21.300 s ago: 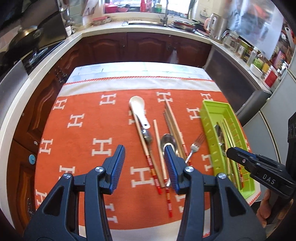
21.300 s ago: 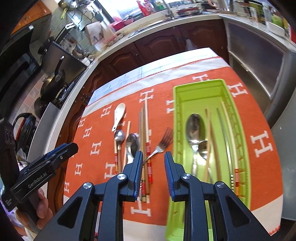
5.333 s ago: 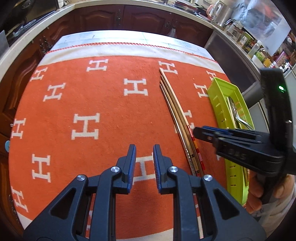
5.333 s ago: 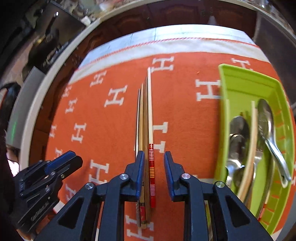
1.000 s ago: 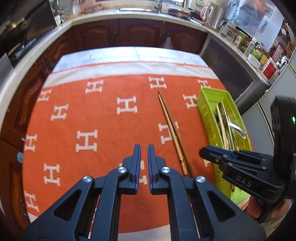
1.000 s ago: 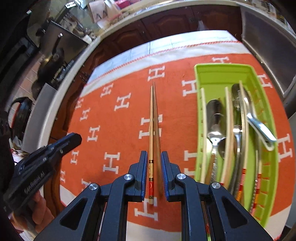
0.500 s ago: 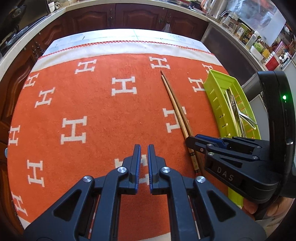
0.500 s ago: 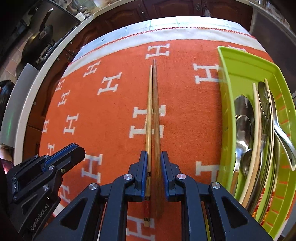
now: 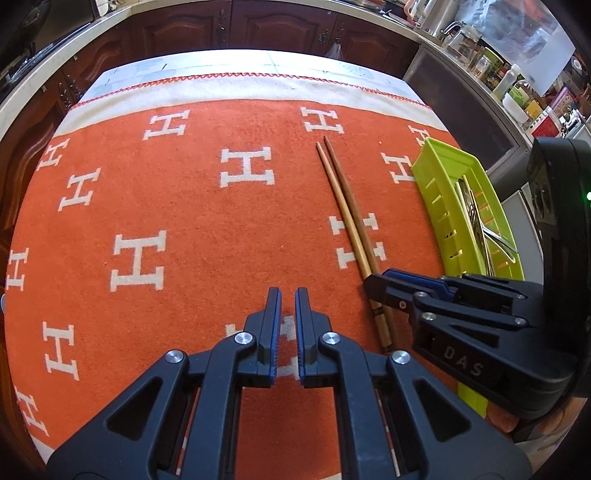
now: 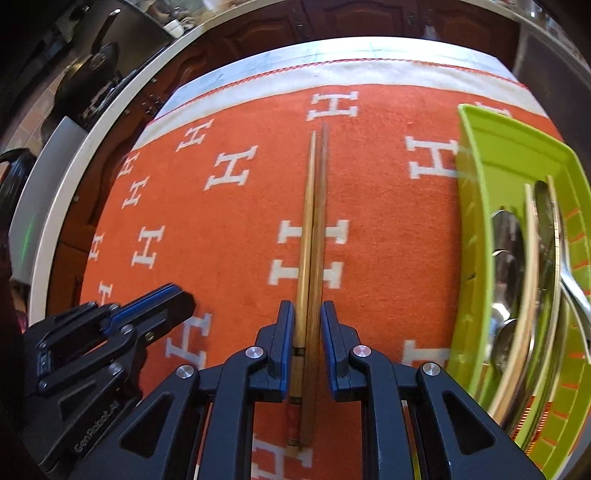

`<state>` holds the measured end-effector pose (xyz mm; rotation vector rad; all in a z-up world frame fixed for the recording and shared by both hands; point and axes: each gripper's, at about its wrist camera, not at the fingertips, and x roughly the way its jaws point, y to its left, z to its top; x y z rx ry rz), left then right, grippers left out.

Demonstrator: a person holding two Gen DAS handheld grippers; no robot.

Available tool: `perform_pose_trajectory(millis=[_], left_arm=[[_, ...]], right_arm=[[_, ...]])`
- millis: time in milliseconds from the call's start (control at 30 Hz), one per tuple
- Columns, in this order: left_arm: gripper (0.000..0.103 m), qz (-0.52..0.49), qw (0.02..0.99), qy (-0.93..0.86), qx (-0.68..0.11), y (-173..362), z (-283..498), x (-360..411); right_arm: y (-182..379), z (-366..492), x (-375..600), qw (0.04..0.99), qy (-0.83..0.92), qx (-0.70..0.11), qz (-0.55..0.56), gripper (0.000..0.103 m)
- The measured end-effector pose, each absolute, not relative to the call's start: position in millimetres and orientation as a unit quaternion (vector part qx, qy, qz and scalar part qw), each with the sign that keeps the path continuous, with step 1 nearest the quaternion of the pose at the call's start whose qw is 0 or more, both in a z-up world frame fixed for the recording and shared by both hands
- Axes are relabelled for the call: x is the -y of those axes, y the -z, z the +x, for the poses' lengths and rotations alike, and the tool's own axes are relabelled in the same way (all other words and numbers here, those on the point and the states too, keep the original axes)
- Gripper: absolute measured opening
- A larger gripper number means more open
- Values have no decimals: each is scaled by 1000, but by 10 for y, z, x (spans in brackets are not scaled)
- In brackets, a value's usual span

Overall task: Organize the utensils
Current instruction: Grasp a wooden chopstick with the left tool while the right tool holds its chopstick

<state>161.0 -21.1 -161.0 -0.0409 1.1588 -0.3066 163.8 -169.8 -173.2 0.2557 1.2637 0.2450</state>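
Observation:
Two wooden chopsticks [image 9: 345, 206] lie side by side on the orange cloth [image 9: 184, 221]; they also show in the right wrist view [image 10: 312, 229]. My right gripper [image 10: 306, 317] straddles their near ends, jaws a narrow gap apart, pads beside the sticks without squeezing them. It shows from the side in the left wrist view [image 9: 373, 286]. My left gripper [image 9: 287, 299] is shut and empty, low over the cloth left of the chopsticks. The green tray [image 10: 476, 206] at right holds spoons and chopsticks.
The cloth covers a table with its white border [image 9: 258, 88] at the far edge. Dark wood cabinets [image 9: 280, 26] and a counter ring the table. Jars and bottles [image 9: 517, 88] stand on the counter at far right.
My right gripper has come down and forward so its jaws now sit on either side of the chopsticks' near ends. My left gripper stays shut and has dropped slightly closer to the cloth.

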Motion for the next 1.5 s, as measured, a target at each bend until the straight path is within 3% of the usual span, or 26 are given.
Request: perform_pose_trajectory(millis=[267,700,767,1233,1400,1500], left_arm=[[4,-19,824,146,-547,1637,1621,196],[5,-24,824,144,-548,1660,1628,159],[5,-24,825,145,-546,1640,1620,162],[5,-33,815,174,-551,1649,1625,479],[31,-29,815,173,-552,1674,1667,703],[31,-13,818,163,-551,1709,1674,824]], right_arm=[[1752,1626,1849,782,-121,-586,175,15],[1709,1568,1494,819,-90,-565,35,14],[1711,1543,1510,824,-81,-559,32,7],[1388,1220,2252,832,-88,-514,188,6],[1211,1020,2484,841,-86,-492,210,6],[1120,899,2610,845,-86,-480,218,6]])
